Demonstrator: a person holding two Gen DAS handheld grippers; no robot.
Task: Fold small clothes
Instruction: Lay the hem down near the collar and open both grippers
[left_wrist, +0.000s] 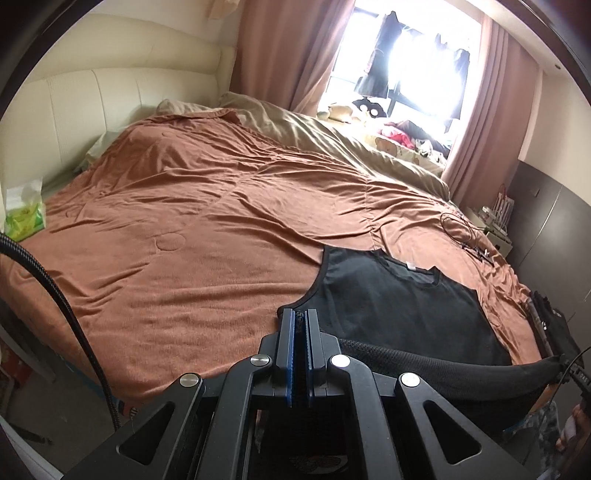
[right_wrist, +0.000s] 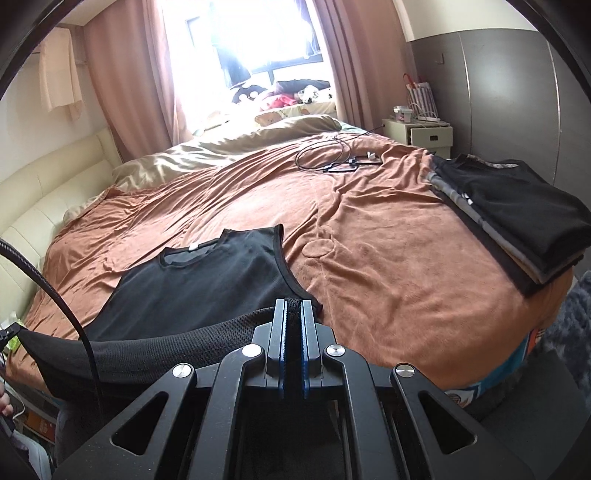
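One bed (left_wrist: 184, 266), brown blanket over it, beige duvet (left_wrist: 332, 133) bunched toward the window. One black mesh tank top (right_wrist: 207, 280) lies flat near the foot edge, neck toward the window, its hem lifted off the blanket and stretched between the two grippers. One stack of folded clothes (right_wrist: 517, 214) sits on the far right corner, well apart from the top; several layers, count unclear. One tangle of black cables (right_wrist: 332, 155) up the bed. One green tissue pack (left_wrist: 24, 218) at the left edge.

Left gripper (left_wrist: 300, 321): fingers pressed together on the hem corner, mesh visible just beside them. Right gripper (right_wrist: 294, 314): clamped on the other hem corner, mesh bunched between the pads.

Risks, as I judge them: hem sags in the middle, so carrying it forward unevenly would give a skewed fold. Thin mesh could slip from either pinch if the hands pull apart too hard. Dragging instead of lifting would rumple the blanket and shift the shoulders.
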